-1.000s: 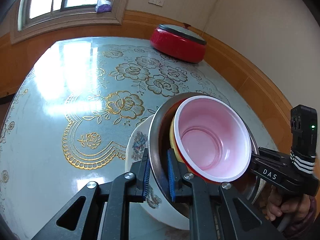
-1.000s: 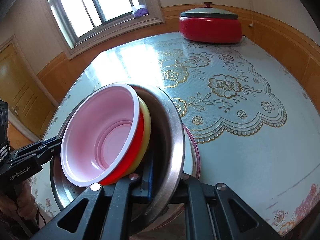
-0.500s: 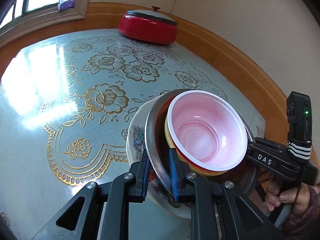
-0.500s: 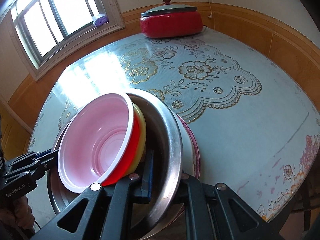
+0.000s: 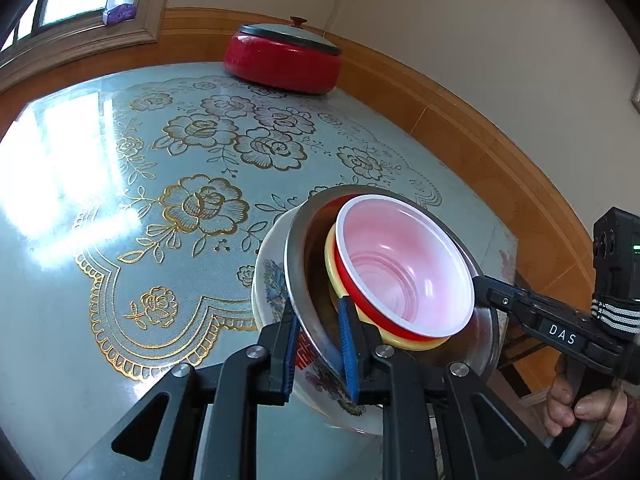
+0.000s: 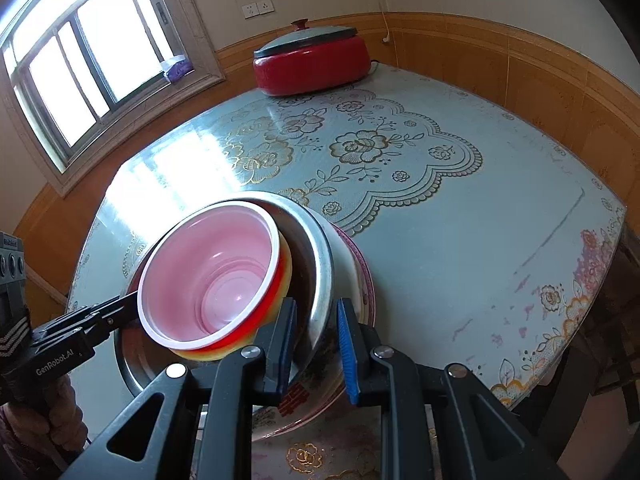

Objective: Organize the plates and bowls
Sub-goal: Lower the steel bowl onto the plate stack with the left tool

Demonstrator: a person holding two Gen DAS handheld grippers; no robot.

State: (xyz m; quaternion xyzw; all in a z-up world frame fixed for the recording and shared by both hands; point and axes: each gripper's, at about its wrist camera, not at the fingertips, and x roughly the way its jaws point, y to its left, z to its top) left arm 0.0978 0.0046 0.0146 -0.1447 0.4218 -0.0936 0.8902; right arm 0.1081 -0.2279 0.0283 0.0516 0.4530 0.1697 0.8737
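The stack of nested dishes sits at the near edge of the desk, with bare flowered cloth stretching away to the red lidded pot at the far edge, well apart. The desk's right edge drops toward a dark chair. In the stack, a pink-lined red bowl nests in a yellow bowl, inside a steel bowl, inside a flowered ceramic bowl. The left gripper has its jaws narrowly spread, pinching the steel bowl's rim on the left side. The right gripper pinches the same rim on the opposite side.
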